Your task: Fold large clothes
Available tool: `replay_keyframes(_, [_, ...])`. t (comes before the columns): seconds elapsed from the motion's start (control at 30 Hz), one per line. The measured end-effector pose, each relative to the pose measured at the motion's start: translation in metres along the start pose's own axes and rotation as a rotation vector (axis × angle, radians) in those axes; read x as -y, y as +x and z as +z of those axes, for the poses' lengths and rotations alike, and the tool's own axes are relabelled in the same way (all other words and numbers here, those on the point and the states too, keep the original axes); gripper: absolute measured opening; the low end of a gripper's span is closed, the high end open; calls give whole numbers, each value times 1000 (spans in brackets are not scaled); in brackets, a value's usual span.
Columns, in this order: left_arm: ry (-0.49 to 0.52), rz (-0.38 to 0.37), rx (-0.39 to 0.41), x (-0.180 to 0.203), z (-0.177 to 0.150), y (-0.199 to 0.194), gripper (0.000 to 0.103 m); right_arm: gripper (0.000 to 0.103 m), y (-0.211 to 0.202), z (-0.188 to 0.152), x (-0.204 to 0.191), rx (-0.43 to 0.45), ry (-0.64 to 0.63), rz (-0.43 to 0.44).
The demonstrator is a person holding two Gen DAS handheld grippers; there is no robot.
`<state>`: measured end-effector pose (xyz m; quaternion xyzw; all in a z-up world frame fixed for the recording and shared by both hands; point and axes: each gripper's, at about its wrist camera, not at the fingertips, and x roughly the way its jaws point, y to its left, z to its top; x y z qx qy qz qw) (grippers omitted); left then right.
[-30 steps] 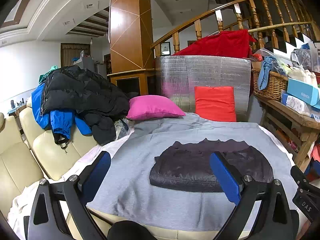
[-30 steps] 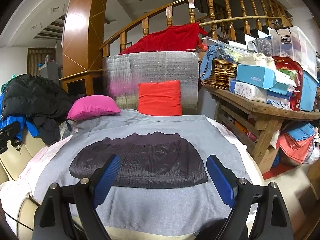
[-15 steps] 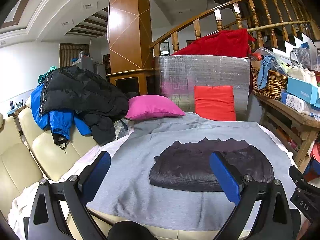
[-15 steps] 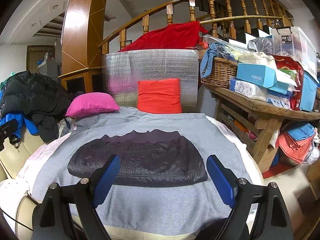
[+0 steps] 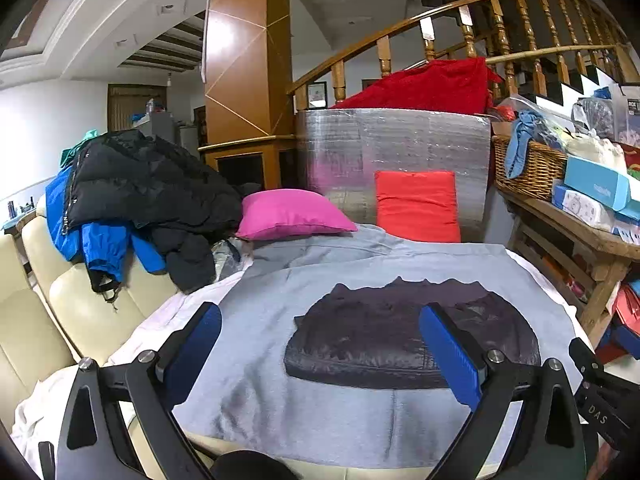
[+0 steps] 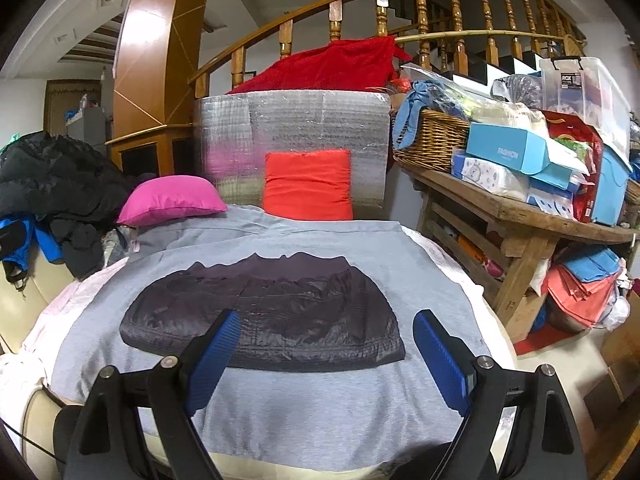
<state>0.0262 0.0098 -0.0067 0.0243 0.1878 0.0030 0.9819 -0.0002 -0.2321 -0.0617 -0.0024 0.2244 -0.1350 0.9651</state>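
Dark folded jacket point(image 6: 264, 316) lies on grey cloth point(image 6: 320, 412).

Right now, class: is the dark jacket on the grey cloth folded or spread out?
Folded. The dark jacket lies as a compact, doubled-over bundle on the grey cloth, no sleeves showing.

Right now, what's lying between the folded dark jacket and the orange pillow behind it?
Only the grey blanket lies between the dark jacket and the orange pillow; nothing else sits on that stretch, clearest in the right wrist view.
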Motion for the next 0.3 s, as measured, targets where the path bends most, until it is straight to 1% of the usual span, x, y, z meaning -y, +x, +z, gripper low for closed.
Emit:
replay_keyframes(0.13, [2,-17,10,1,1,5,99,90,6,2,1,-7,-1,-14])
replay_keyframes(0.2, [0,-30,50,2,1,4,99,90,11,2,0,-14,-1,-19])
replay_keyframes(0.27, [11,-10,87,3,0,4,99,90,16,2,1,-18,-1,-26])
replay_keyframes(0.3, [15,-7,84,4,1,7,99,90,19,3,2,-20,-1,-30])
